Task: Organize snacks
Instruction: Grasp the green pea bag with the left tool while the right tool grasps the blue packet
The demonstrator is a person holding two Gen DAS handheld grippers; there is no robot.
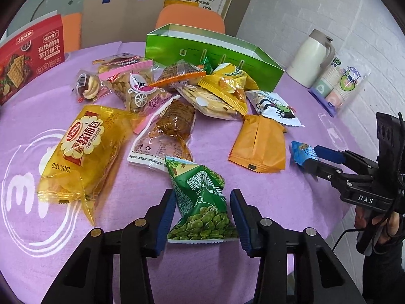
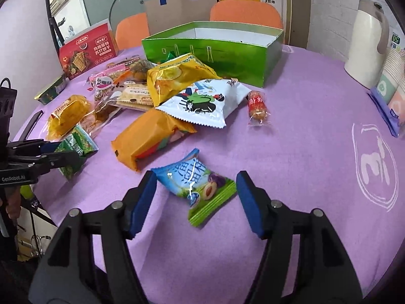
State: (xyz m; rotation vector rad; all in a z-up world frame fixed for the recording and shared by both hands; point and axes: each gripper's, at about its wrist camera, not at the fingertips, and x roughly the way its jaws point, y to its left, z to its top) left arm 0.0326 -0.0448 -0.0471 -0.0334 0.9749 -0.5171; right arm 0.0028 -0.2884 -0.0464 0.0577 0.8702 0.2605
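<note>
near the table's front edge, a green pea packet (image 1: 200,202) is straddled by the wide left claw (image 1: 203,217), while a blue plum candy packet (image 2: 195,185) is flanked by the wide right claw (image 2: 196,202).

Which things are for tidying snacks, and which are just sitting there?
For the job: green pea packet, blue plum-candy packet, orange wrapped packet, open green cardboard box.

Just sitting: cream thermos jug, sleeve of paper cups.
</note>
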